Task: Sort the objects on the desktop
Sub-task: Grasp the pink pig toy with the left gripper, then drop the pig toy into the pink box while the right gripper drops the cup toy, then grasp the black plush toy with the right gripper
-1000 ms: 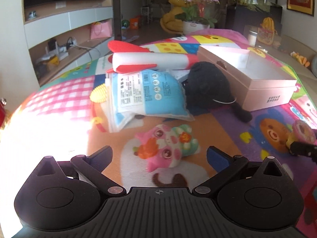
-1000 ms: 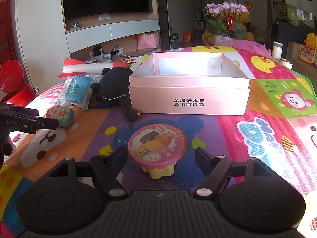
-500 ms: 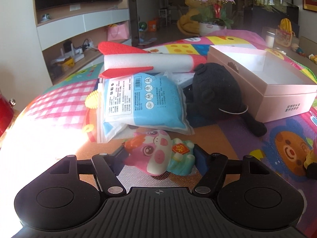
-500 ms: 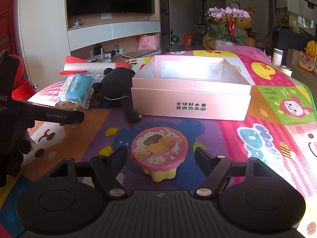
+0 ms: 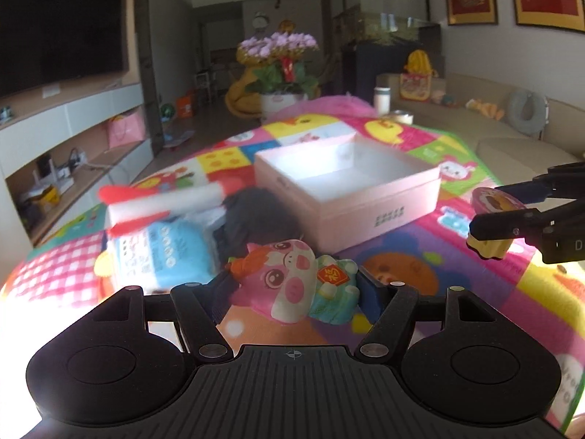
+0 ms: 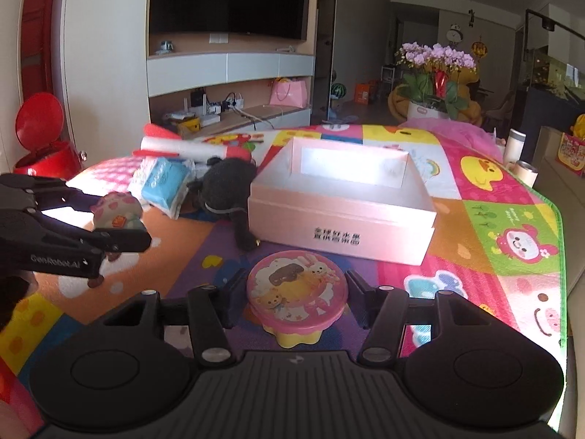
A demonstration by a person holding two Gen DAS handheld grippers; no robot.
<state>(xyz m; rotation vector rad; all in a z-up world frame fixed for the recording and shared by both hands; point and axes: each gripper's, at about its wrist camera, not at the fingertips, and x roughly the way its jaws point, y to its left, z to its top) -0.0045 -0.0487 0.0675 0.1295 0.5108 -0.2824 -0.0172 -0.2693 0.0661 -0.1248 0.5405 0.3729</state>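
Now my left claw (image 5: 294, 285) is closing, its pads pressed on the pink pig toy (image 5: 289, 281), which I hold clear of the colourful mat (image 5: 431, 256). My right claw (image 6: 294, 298) is closing too, gripping the pink round cake toy (image 6: 296, 292) by its rim. Just beyond both sits the open pink box (image 6: 340, 234), empty inside. Left of it lie the black plush (image 6: 228, 183), the blue packet (image 6: 164, 183) and the foam rocket (image 6: 186, 146).

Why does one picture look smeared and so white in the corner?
Left wrist view: the rocket, the blue pack and the box are smeared by motion blur, and sunlight blows out the mat at lower left. Right wrist view: sharper; the box's floor glares white, and straight edges bow from the fisheye lens.
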